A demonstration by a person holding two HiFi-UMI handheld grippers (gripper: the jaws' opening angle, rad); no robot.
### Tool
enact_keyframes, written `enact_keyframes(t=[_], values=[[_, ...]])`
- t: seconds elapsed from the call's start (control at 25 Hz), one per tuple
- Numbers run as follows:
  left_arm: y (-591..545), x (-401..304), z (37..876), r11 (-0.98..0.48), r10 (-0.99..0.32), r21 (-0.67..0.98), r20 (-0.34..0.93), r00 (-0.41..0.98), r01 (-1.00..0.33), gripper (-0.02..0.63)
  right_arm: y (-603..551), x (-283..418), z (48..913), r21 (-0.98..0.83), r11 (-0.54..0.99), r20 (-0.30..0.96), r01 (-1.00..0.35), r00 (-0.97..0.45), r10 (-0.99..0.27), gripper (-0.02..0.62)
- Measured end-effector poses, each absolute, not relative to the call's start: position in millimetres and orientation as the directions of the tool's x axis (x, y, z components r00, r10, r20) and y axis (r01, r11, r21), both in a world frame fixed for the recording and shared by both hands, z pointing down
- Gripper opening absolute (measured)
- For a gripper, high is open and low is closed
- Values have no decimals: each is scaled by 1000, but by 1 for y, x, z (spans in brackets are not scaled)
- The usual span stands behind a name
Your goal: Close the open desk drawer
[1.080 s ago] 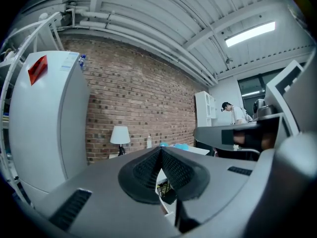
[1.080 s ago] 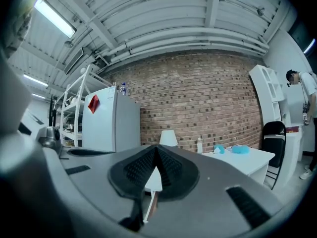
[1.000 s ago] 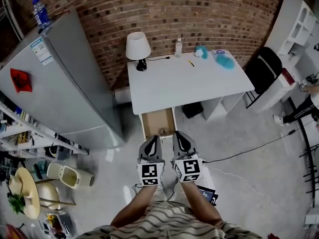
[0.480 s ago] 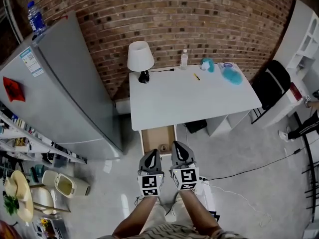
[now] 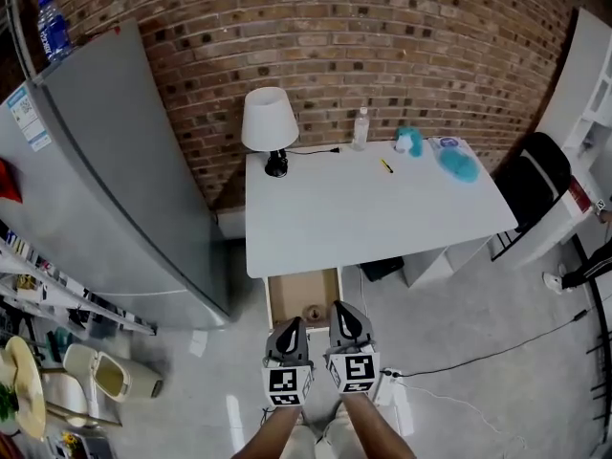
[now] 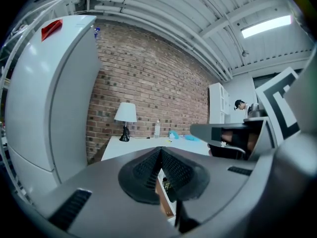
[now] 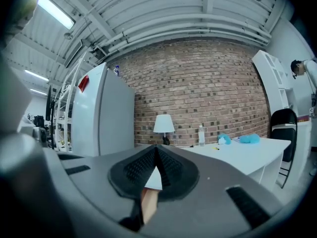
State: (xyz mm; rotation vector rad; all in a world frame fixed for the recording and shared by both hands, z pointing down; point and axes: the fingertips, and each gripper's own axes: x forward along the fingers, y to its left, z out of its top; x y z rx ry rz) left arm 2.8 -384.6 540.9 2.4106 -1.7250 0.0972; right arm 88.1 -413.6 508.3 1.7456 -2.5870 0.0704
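head view: drawer open, not pushed yet. my left gripper and right gripper pressed together, empty, near its front.

Left hand-held gripper, right hand-held gripper, lowered toward drawer

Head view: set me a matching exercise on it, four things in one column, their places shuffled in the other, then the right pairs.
Things
1. white-shaded table lamp
2. clear plastic bottle
3. blue-labelled water bottle
4. open wooden drawer

Places
A. on top of the grey refrigerator
B. pulled out under the front edge of the white desk
C. back left corner of the desk
D. back edge of the desk, right of the lamp

Pairs: 1-C, 2-D, 3-A, 4-B
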Motion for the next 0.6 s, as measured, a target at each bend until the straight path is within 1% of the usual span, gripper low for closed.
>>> enact_keyframes(t=[0.32, 0.6], values=[[-401, -1, 605, -304, -936, 142, 141, 323, -942, 6, -420, 79, 576, -5, 387, 53, -922, -387, -921, 11], [-405, -2, 666, -339, -925, 296, 71, 374, -893, 6, -423, 69, 633, -16, 405, 63, -914, -405, -912, 11]])
